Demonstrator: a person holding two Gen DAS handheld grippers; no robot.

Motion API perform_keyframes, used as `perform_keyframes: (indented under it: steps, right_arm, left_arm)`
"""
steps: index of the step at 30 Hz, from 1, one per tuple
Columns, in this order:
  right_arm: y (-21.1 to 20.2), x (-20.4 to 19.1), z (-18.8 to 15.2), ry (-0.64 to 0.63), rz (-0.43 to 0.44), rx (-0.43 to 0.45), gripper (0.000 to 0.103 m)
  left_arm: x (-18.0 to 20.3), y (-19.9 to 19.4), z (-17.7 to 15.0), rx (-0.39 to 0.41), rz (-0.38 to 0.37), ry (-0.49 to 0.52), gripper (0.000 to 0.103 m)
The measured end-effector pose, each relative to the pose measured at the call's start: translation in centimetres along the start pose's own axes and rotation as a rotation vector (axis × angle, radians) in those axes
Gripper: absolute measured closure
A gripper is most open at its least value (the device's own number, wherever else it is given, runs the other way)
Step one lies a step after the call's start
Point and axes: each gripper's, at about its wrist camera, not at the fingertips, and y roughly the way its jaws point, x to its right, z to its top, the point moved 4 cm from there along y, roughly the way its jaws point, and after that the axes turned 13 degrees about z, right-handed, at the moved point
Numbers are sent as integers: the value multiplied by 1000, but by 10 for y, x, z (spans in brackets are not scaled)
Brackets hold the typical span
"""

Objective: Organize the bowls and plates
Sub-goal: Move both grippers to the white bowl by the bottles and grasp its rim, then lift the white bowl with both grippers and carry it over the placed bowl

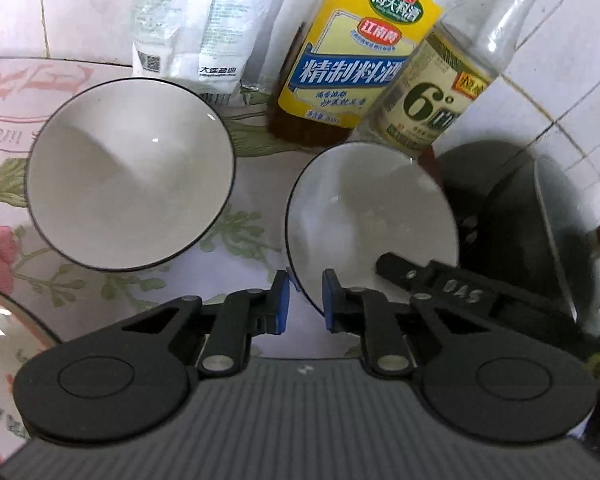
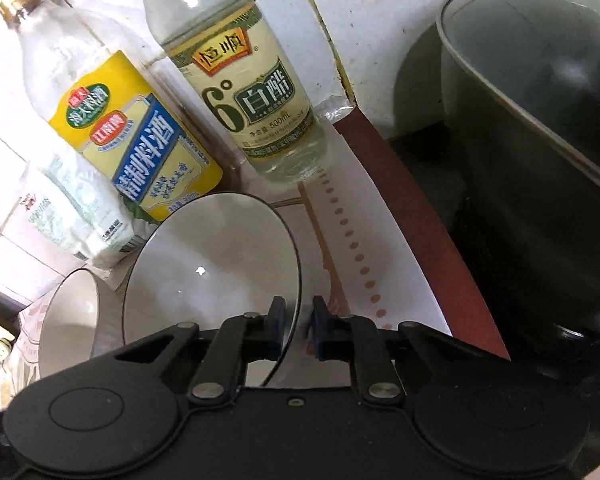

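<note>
Blue-padded fingers of the left gripper [image 1: 305, 300] are pinching the near rim of a white bowl [image 1: 372, 220], which is sitting by the right edge of the floral tablecloth [image 1: 240, 248]. From the right wrist view, the right gripper [image 2: 298, 326] is pinching the same bowl's rim on its other side. A second white bowl [image 1: 130, 174] is resting just to the left, apart from the first. Behind them, a salt bag [image 1: 204, 24], a cooking wine bottle [image 1: 348, 60] and a white vinegar bottle [image 1: 448, 84] are standing against the tiled wall [image 1: 560, 80]. A dark pot [image 2: 540, 152] is sitting beyond the cloth's right edge.
</note>
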Motion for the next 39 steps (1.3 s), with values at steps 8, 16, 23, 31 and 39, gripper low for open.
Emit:
perform_keyframes:
  steps: [8, 16, 23, 31, 39]
  right_arm:
    - [-51, -23, -18, -6, 16, 39, 85]
    - [-106, -50, -44, -11, 45, 40, 84]
    - [-133, -62, -78, -30, 55, 18, 83]
    - [-140, -63, -110, -60, 39, -8, 82]
    - [-141, -64, -126, -120, 1, -12, 82]
  left_arm:
    - [-1, -54, -16, 63, -4, 99, 89]
    - [-7, -115, -39, 87, 9, 173, 89]
    - [-21, -143, -66, 55, -9, 181, 89]
    - [-34, -145, -96, 17, -5, 190, 89]
    - [-35, -140, -109, -13, 3, 207, 90]
